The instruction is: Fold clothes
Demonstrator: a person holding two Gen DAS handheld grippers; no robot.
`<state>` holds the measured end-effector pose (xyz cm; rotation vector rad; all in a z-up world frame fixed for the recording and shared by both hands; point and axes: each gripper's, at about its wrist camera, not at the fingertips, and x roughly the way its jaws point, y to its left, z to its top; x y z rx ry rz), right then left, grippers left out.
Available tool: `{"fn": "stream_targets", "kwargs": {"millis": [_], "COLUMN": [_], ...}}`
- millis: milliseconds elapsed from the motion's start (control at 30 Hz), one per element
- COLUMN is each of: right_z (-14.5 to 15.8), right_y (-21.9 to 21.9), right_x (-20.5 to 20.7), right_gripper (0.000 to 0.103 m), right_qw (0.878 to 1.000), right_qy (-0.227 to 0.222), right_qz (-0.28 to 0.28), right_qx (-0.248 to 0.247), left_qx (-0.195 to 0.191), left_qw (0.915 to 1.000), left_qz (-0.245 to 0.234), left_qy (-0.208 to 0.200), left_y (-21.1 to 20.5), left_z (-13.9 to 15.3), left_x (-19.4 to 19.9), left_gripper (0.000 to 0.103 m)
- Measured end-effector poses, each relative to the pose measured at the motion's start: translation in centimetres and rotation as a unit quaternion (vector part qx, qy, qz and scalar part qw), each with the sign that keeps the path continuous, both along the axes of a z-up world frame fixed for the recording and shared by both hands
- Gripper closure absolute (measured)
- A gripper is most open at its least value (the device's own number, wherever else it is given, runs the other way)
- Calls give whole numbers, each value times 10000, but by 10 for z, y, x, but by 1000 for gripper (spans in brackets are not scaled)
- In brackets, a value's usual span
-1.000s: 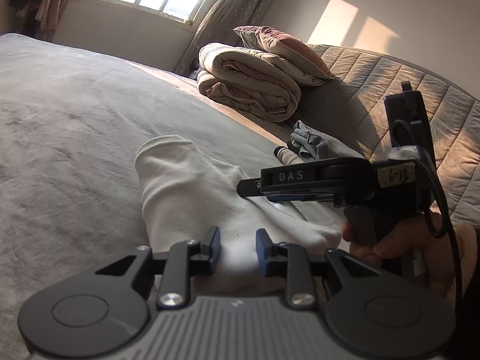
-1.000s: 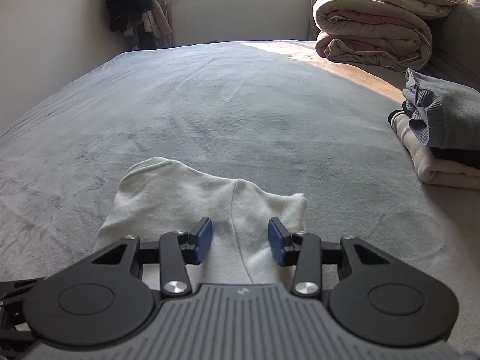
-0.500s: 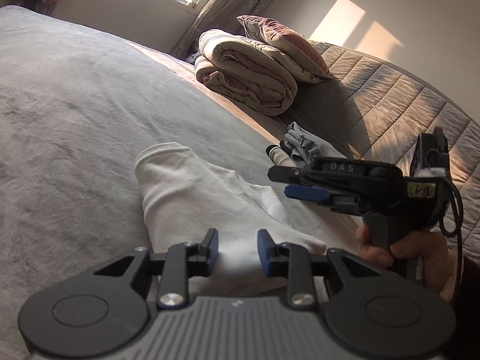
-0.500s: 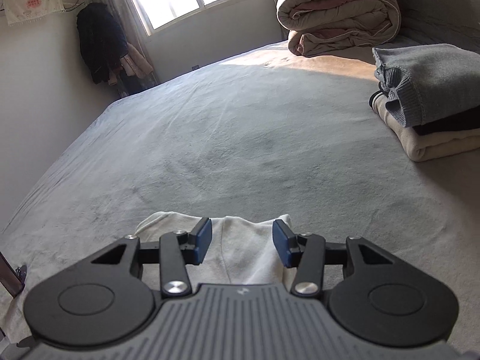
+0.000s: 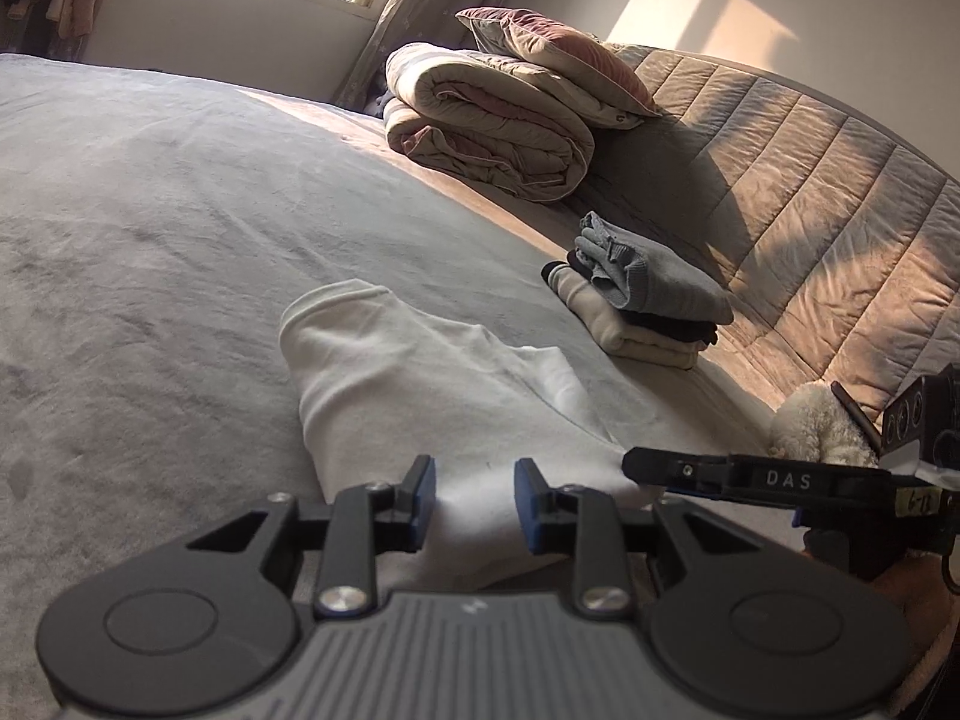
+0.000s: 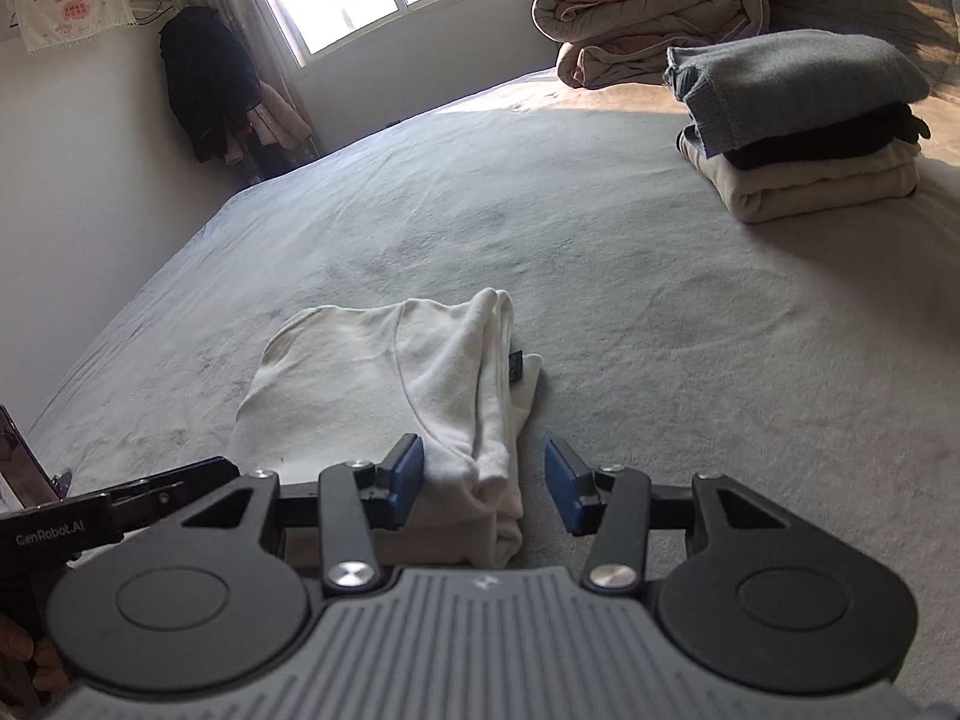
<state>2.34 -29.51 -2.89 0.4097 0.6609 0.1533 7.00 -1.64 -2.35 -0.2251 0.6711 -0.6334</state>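
The left tongs [image 5: 471, 501] are standing open, blue pads [image 5: 423, 483] parted with a clear gap between them, nothing clamped, the body lying low and level. The right tongs [image 6: 485, 483] are also gaping, their blue pads [image 6: 407, 471] spread wider apart and gripping nothing. In the left wrist view the right tongs [image 5: 636, 471] are reaching in from the right side, seen edge-on, a hand [image 5: 900, 591] wrapping the handle below. In the right wrist view the left tongs [image 6: 198, 480] are entering from the left edge, fingers [image 6: 21, 660] of the holding hand showing at the lower corner
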Motion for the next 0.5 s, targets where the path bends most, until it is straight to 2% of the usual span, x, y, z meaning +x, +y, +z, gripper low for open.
{"fn": "stream_targets", "kwargs": {"millis": [133, 200, 300, 400, 467, 500], "right_z": [-1, -4, -16, -31, -41, -44], "right_y": [-11, -15, -21, -22, -20, -18], "right_x": [-10, -17, -25, -32, -30, -29], "right_gripper": [52, 46, 43, 42, 41, 40], "right_qw": [9976, 9923, 9775, 9574, 9443, 9416], "right_qy": [97, 184, 382, 620, 724, 742], "right_qz": [-177, -261, -348, -452, -547, -616], "right_qx": [667, 1196, 2043, 2785, 3162, 3226], "left_qx": [315, 388, 404, 357, 392, 426], "left_qw": [9995, 9992, 9991, 9992, 9991, 9989], "left_qz": [-30, 9, 117, 147, 137, 128], "left_qy": [-43, -25, 18, 93, 128, 126], "left_y": [-2, -2, 0, -3, -7, -10], "left_z": [9, 11, 13, 12, 10, 8], "left_x": [-1, -2, -2, 1, 3, 3], "left_gripper": [73, 72, 71, 71, 71, 71]}}
